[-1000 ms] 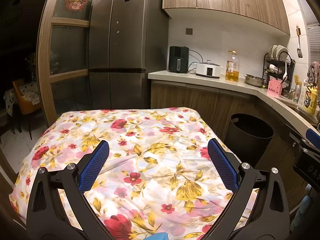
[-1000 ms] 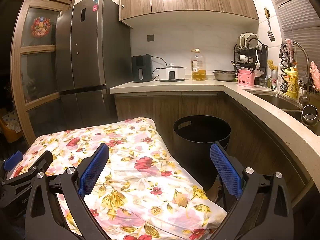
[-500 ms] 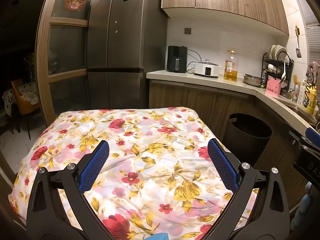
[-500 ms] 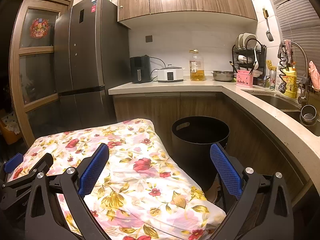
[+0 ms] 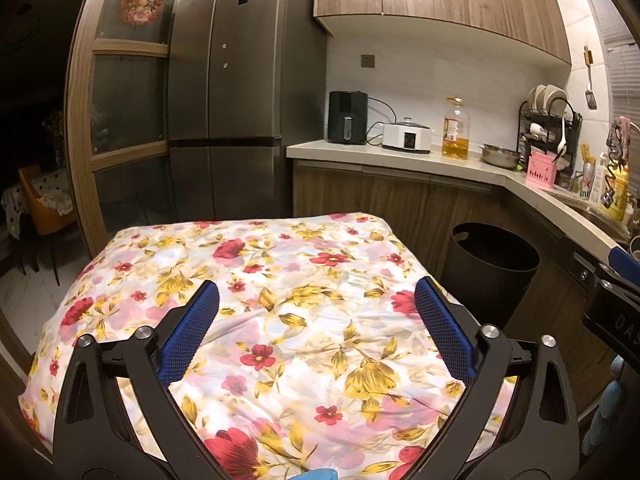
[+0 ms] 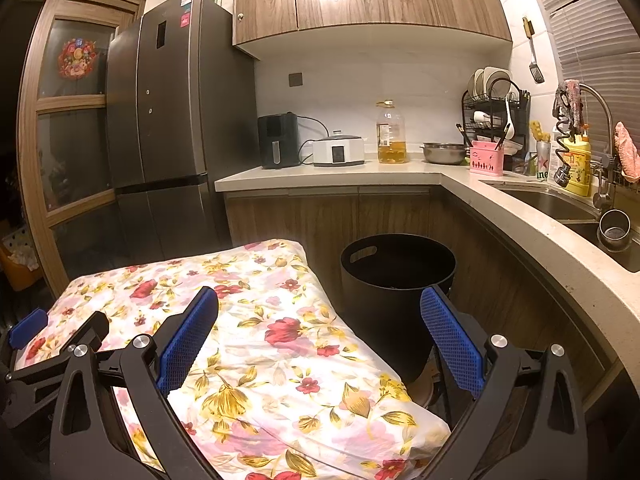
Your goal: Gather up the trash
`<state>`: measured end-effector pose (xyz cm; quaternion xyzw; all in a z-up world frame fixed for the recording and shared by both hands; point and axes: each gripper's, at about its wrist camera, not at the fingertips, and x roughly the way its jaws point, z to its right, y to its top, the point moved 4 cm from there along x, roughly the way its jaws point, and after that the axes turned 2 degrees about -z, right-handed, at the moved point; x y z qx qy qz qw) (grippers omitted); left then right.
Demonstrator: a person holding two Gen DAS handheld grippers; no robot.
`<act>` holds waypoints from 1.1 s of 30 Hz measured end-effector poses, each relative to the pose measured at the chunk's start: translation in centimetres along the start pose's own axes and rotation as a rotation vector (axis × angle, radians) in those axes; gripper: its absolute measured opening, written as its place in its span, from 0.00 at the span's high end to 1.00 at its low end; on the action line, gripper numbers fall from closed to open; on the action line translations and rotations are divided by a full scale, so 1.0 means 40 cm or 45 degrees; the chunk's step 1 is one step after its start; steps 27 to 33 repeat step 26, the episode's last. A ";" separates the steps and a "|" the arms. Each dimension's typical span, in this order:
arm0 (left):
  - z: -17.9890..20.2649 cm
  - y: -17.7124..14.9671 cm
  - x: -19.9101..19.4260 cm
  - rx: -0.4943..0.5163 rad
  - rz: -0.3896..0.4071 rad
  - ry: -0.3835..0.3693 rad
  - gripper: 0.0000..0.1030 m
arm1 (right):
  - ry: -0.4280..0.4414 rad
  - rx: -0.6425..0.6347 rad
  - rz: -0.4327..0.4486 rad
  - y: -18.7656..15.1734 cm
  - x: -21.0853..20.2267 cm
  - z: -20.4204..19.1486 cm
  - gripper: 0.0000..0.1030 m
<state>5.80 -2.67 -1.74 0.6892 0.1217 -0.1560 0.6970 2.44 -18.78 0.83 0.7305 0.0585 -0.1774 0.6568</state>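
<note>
A table with a floral cloth (image 5: 280,300) fills the middle of the left wrist view and shows in the right wrist view (image 6: 260,320). No trash shows on it. A black round bin (image 6: 396,276) stands on the floor at its right, also in the left wrist view (image 5: 492,264). My left gripper (image 5: 316,332) is open and empty above the cloth. My right gripper (image 6: 320,340) is open and empty over the table's right edge, next to the bin. The left gripper's side (image 6: 40,340) shows at the left of the right wrist view.
A tall grey fridge (image 5: 236,100) stands behind the table. An L-shaped counter (image 6: 400,172) holds an air fryer (image 6: 278,140), a white cooker (image 6: 338,152), an oil bottle (image 6: 390,132), a steel bowl (image 6: 444,152) and a dish rack (image 6: 496,108). A sink (image 6: 560,204) lies at right.
Both views have shifted slightly, as both grippers drew back and rose a little. Both stay open and empty.
</note>
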 end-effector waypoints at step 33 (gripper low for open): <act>-0.015 -0.003 0.001 0.008 0.000 -0.022 0.09 | -0.021 0.016 -0.003 0.002 0.000 0.002 0.05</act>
